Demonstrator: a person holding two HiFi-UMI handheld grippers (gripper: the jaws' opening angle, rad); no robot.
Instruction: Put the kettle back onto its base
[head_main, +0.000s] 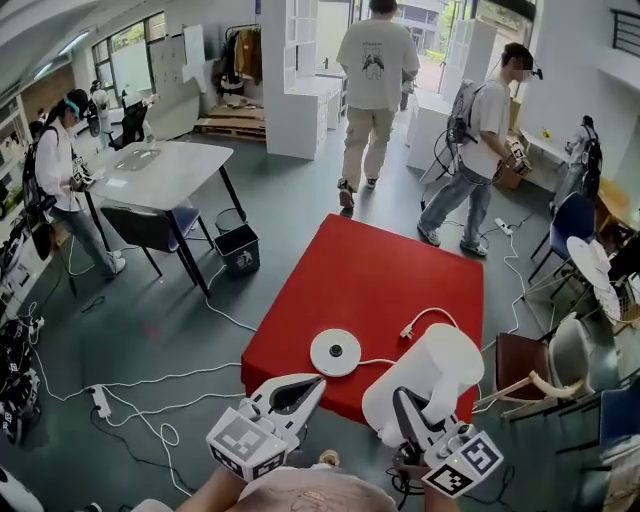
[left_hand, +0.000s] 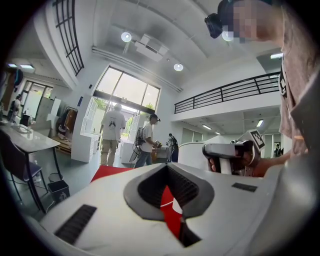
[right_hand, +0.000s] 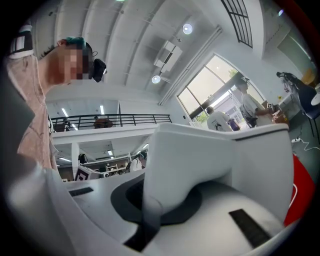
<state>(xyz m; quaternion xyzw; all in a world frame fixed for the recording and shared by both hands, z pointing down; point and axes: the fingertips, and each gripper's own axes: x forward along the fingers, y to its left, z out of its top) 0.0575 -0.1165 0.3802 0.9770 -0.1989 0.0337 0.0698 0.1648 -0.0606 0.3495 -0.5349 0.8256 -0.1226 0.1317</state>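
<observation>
The white kettle (head_main: 435, 365) hangs over the near right edge of the red table (head_main: 380, 270). My right gripper (head_main: 402, 397) is shut on its handle (right_hand: 165, 165), which fills the right gripper view. The round white base (head_main: 335, 352) lies flat on the table, just left of the kettle and apart from it. My left gripper (head_main: 316, 381) hovers at the table's near edge, below the base, with its jaws shut and nothing in them. In the left gripper view the kettle (left_hand: 192, 150) and my right gripper's body show to the right, beyond the left jaws.
The base's white cord and plug (head_main: 420, 322) trail across the red table. Chairs (head_main: 520, 365) stand close on the right. A black bin (head_main: 238, 248) and a white table (head_main: 165, 172) stand to the left, with cables on the floor. Three people (head_main: 372, 90) move about further back.
</observation>
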